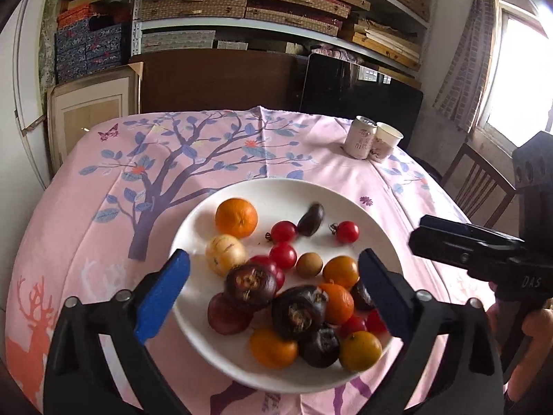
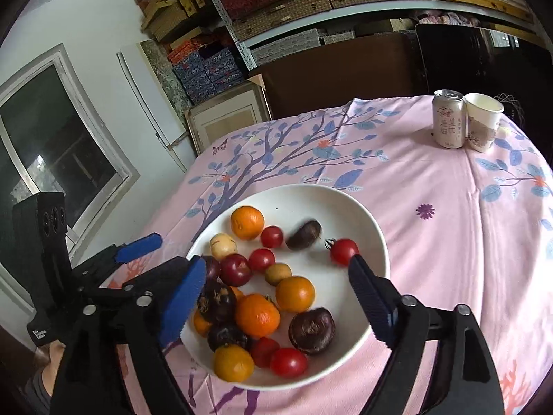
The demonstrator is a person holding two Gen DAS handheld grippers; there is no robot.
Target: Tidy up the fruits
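A white plate on the pink tablecloth holds mixed fruit: oranges, red cherry tomatoes, dark purple fruits, a pale yellow striped fruit and a small brown one. My left gripper is open and empty, hovering over the near half of the plate. My right gripper is open and empty above the same plate, over an orange and a dark fruit. Each gripper shows in the other's view: the right, the left.
A drink can and a paper cup stand at the table's far right; they also show in the right wrist view, the can and the cup. A wooden chair stands right of the table. Shelves of boxes fill the back wall.
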